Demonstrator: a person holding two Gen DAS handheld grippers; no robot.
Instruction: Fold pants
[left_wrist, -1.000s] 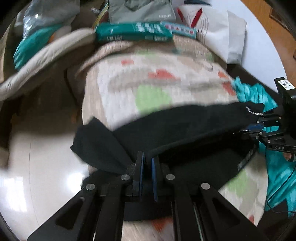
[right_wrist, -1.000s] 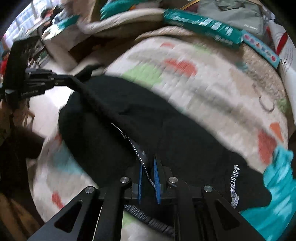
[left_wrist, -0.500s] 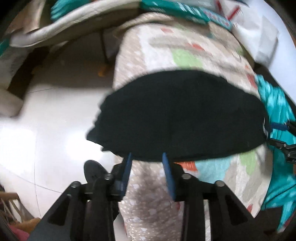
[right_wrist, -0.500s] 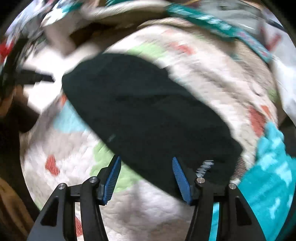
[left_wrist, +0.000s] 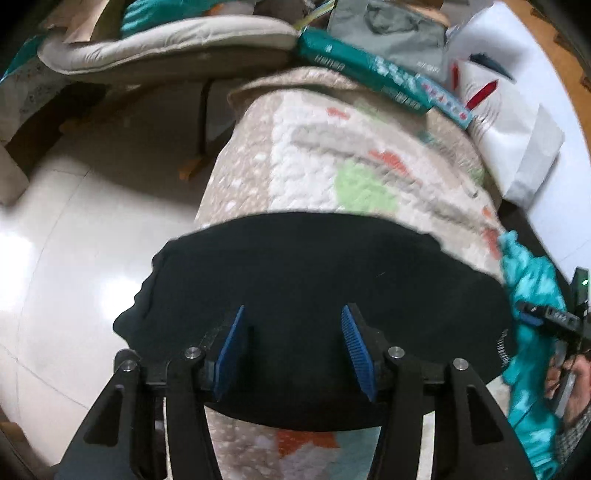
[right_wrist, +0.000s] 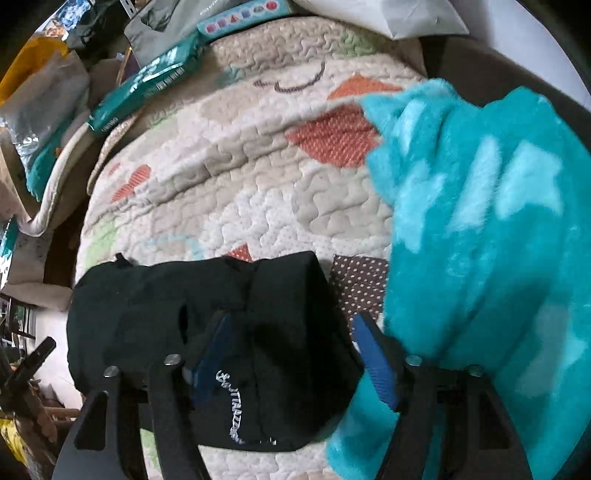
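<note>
Both the left gripper (left_wrist: 293, 349) and right gripper (right_wrist: 291, 360) are hovering released over the folded black pants (left_wrist: 321, 295) at lower centre, apparently preparing another fold needing a fresh edge grasp.

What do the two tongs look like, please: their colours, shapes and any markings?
Both the left tongs and right tongs have black angular frames with triangular cutouts and silver round screws. Each finger carries a flat blue ribbed pad. In the left wrist view, the other unit shows a green light; its white lettering is unreadable.
</note>
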